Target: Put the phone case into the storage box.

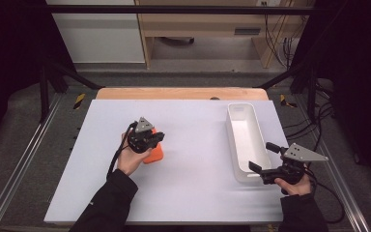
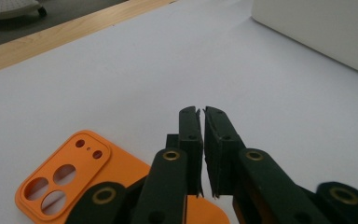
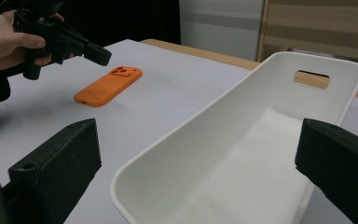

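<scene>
Item 1: orange phone case (image 1: 153,153); lies flat on the white table (image 1: 193,145), camera cut-outs facing up, at about 9 o'clock from the tray and well apart from it; no jaw grips it.

Item 2: left gripper (image 2: 201,112); jaws brought together to a thin slit with nothing between them; in the high view it hangs over the case's near-left portion; in the right gripper view it sits just above and beside the case's near end, apart from it.

Item 3: right gripper (image 1: 261,157); jaws wide, 1 on either side of the near end wall of the tray, pads not pressing.

Item 4: white tray (image 1: 232,133); long, empty, handle slot in the far end wall; lies at 3 o'clock on the table, running 12 to 6.

Step in hand, by judgement: approach to the case, with the tray being readied to receive it; pick-up not yet made.

Next move calls for: left jaws to reopen wider than the case's thin edge, drop to the table and close on 1 edge; right jaws to close on the tray wall and steady it.
</scene>
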A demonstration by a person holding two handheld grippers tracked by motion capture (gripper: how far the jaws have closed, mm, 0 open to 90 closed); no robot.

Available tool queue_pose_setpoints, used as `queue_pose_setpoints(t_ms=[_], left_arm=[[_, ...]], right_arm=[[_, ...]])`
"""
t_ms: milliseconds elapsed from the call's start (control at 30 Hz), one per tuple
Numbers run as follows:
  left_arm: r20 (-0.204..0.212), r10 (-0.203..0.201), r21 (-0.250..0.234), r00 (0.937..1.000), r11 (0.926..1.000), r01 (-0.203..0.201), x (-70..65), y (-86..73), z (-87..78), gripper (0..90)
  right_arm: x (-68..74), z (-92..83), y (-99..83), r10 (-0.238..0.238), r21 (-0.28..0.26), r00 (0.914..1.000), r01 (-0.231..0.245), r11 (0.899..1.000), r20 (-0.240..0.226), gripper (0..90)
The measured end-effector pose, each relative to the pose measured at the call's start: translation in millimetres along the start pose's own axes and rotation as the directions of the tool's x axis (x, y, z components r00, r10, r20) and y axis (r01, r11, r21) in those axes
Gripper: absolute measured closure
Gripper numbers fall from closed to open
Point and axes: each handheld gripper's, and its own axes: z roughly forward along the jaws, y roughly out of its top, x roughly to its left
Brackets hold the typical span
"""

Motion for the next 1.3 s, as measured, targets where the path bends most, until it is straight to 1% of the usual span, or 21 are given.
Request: queue_pose_setpoints(t_ms=[133, 333, 533, 733, 767, 1033, 1167, 1300], left_arm=[[0.013, 0.009, 0.026, 0.9999, 0.9996, -0.01, 0.7, 0.9, 5.3, 89.5], [0.019, -0.004, 0.049, 0.9998, 0.9988, 0.003, 4.6, -1.0, 12.6, 90.0], [0.022, 0.005, 0.092, 0.9997, 0.9957, -0.007, 6.6, -4.9, 20.5, 90.0], [0.027, 0.028, 0.14, 0.9992, 0.9897, -0.032, 6.0, -8.6, 26.8, 90.0], [0.027, 0.027, 0.144, 0.9993, 0.9891, -0.031, 5.6, -9.2, 27.8, 90.0], [0.034, 0.039, 0.206, 0.9987, 0.9776, -0.045, 4.1, -14.7, 35.5, 89.9], [0.035, 0.047, 0.221, 0.9983, 0.9738, -0.053, 2.8, -16.0, 37.5, 89.9], [0.037, 0.061, 0.24, 0.9975, 0.9684, -0.068, 1.4, -17.2, 39.9, 90.0]], right_arm=[[-0.1, -0.1, 0.1, 0.0, -0.001, 1.0, 0.0, 1.0, 0.001, 0.6], [0.1, 0.2, -0.2, -0.002, 0.001, 1.0, 0.002, 1.0, 0.001, 0.6], [0.1, 0.4, -0.2, -0.003, 0.001, 1.0, 0.003, 1.0, 0.001, 0.6], [0.1, 0.3, -0.2, -0.004, 0.0, 1.0, 0.004, 1.0, 0.0, 0.6], [0.2, 0.3, -0.1, -0.003, 0.0, 1.0, 0.003, 1.0, -0.001, 0.6], [0.2, 0.3, -0.2, -0.005, 0.002, 1.0, 0.005, 1.0, 0.0, 0.6], [0.2, 0.6, -0.3, -0.006, 0.002, 1.0, 0.006, 1.0, 0.0, 0.6], [0.2, 0.6, -0.3, -0.006, 0.002, 1.0, 0.006, 1.0, 0.0, 0.6]])
